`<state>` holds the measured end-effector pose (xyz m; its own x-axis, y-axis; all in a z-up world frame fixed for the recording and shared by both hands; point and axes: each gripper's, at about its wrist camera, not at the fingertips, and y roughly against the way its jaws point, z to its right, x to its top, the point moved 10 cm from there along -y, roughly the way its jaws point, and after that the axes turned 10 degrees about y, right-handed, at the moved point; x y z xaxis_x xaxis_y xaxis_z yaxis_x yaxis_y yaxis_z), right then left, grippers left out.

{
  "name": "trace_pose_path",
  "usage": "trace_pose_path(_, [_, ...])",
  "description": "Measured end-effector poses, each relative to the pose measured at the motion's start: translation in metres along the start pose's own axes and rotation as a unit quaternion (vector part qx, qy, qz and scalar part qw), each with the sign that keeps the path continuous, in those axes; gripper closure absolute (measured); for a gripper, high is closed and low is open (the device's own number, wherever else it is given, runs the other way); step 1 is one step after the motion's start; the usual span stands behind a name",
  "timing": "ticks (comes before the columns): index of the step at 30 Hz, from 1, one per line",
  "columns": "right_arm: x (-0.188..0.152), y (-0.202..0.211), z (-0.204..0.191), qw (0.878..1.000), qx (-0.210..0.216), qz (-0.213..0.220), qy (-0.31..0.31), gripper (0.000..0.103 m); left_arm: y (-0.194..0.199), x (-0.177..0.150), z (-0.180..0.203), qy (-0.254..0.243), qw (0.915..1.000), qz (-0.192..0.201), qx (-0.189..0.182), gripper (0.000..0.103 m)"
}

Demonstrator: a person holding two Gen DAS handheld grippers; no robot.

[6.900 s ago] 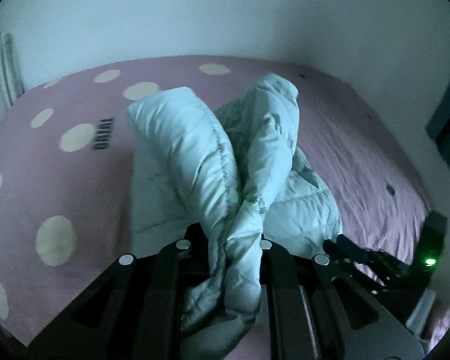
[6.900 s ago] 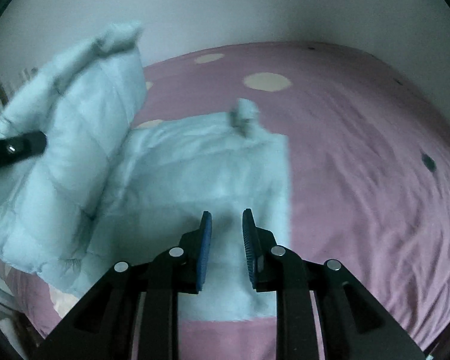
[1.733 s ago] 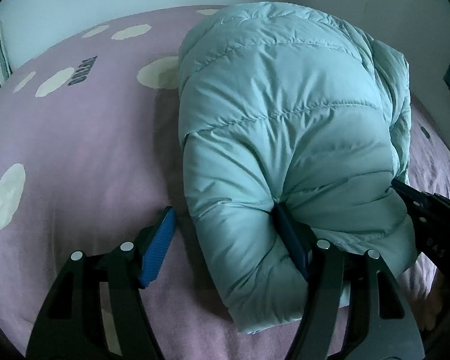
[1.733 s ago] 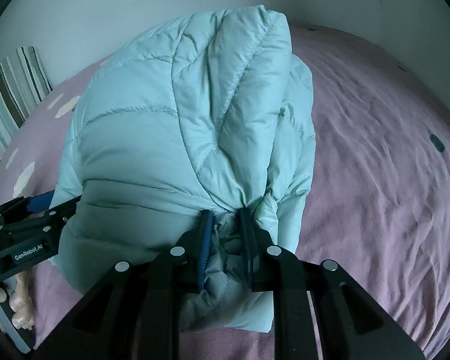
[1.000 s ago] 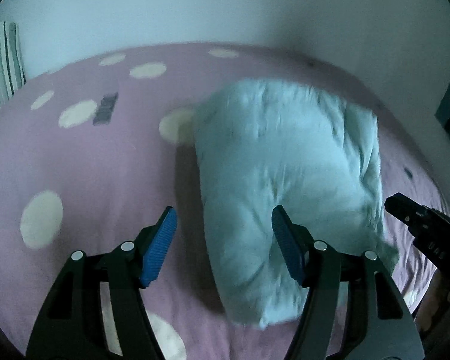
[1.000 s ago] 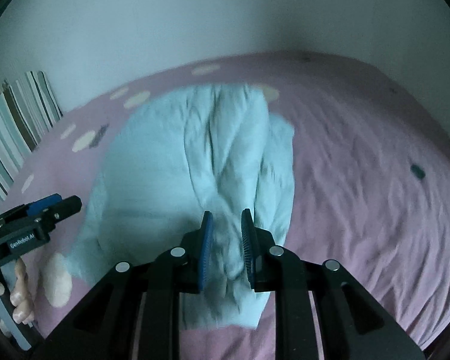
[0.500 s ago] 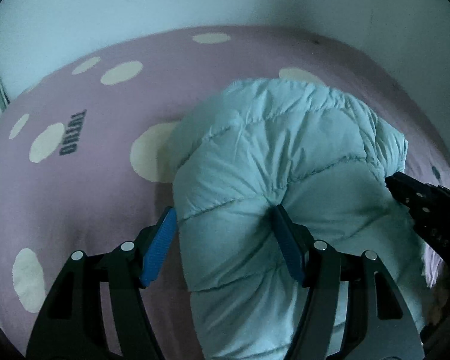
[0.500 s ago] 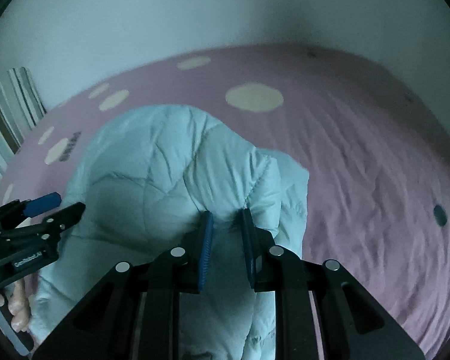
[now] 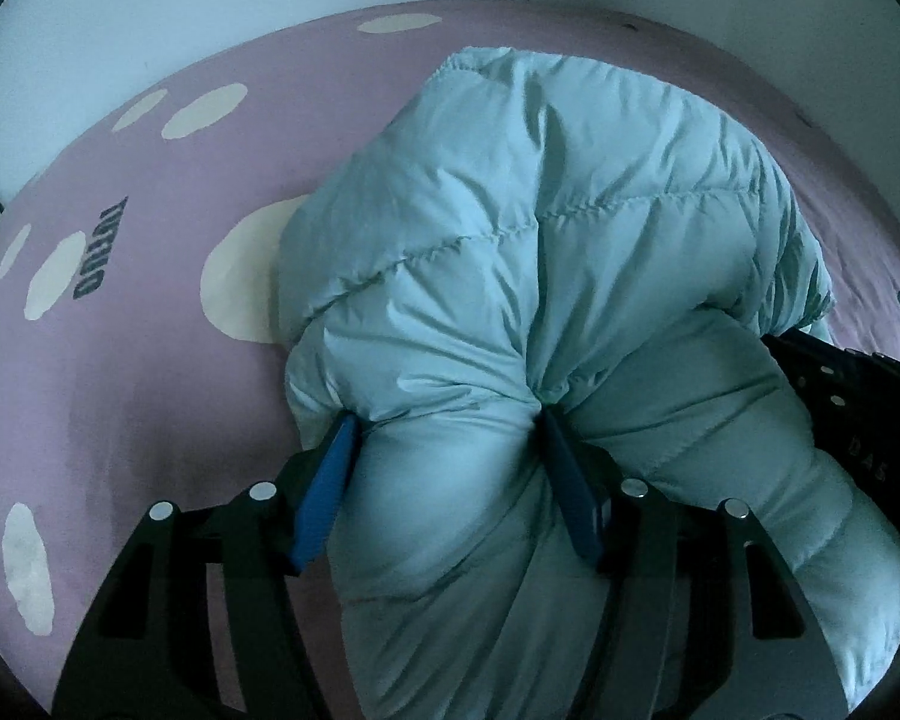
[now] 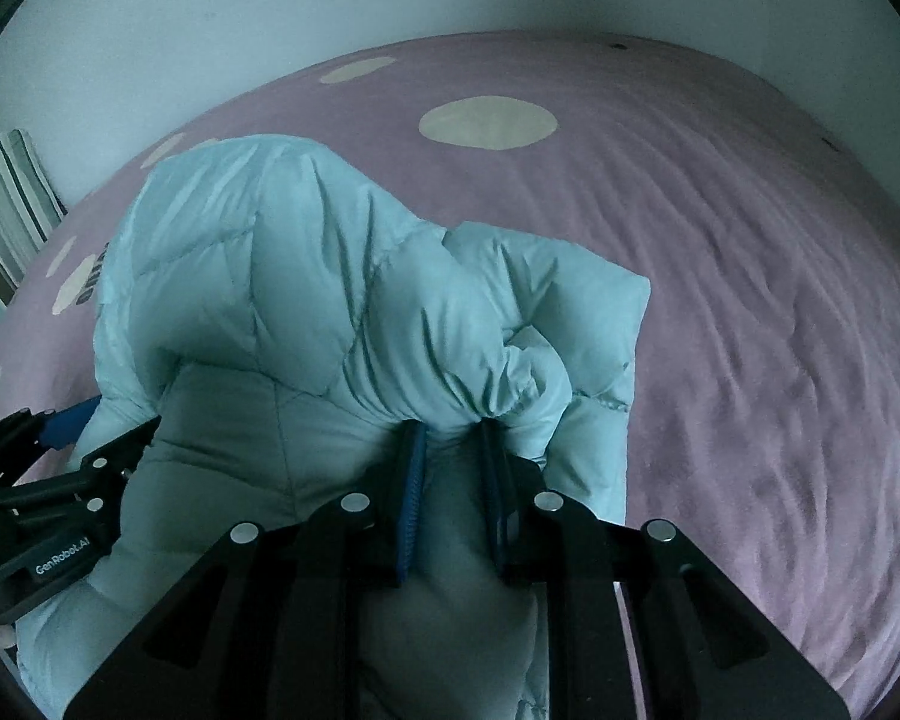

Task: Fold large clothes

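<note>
A folded pale teal puffer jacket (image 9: 546, 252) lies bunched on the pink bed; it also shows in the right wrist view (image 10: 306, 300). My left gripper (image 9: 444, 426) stands wide, and a thick roll of the jacket's near edge fills the gap between its blue pads. My right gripper (image 10: 450, 432) is shut on a bunched fold of the jacket at its near right edge. The left gripper also shows at the left of the right wrist view (image 10: 60, 420), against the jacket's left side.
The pink bedspread (image 10: 750, 276) has cream dots and dark lettering (image 9: 96, 258). A white wall runs behind the bed. A striped pillow (image 10: 6, 204) leans at the far left. The bed's near edge lies just under the grippers.
Both grippers have moved closer to the jacket's near edge. The left pads have narrowed around the roll of fabric. The right gripper has gone from hovering to gripping the fold.
</note>
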<state>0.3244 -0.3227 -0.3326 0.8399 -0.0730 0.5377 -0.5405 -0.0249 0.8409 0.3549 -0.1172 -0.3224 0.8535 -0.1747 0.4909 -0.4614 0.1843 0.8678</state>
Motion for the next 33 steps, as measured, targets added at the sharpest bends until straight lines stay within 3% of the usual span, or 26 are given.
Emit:
trace_pose_path(8, [0.004, 0.026, -0.002, 0.999, -0.014, 0.029, -0.003, 0.082, 0.026, 0.003, -0.013, 0.023, 0.9991, 0.028, -0.023, 0.038])
trace_pose_path(12, [0.002, 0.052, 0.000, 0.999, -0.017, 0.048, -0.015, 0.060, 0.048, -0.003, -0.032, 0.077, 0.9962, 0.035, -0.022, 0.031])
trace_pose_path(19, [-0.018, 0.083, 0.005, 0.998, 0.001, 0.058, -0.033, 0.052, 0.073, -0.032, -0.051, 0.148, 0.9876, 0.025, -0.048, 0.020])
trace_pose_path(26, [-0.042, 0.072, 0.001, 0.998, 0.021, 0.034, -0.048, 0.051, 0.073, -0.049, -0.037, 0.137, 0.9889, 0.014, -0.056, 0.015])
trace_pose_path(30, [-0.049, 0.061, 0.003, 0.998, 0.026, 0.024, -0.057, 0.040, 0.068, -0.056, -0.027, 0.122, 0.9913, 0.019, -0.046, 0.011])
trace_pose_path(33, [-0.054, 0.052, 0.004, 0.996, 0.041, 0.015, -0.072, 0.039, 0.059, -0.060, -0.024, 0.116, 0.9921, 0.008, -0.047, 0.011])
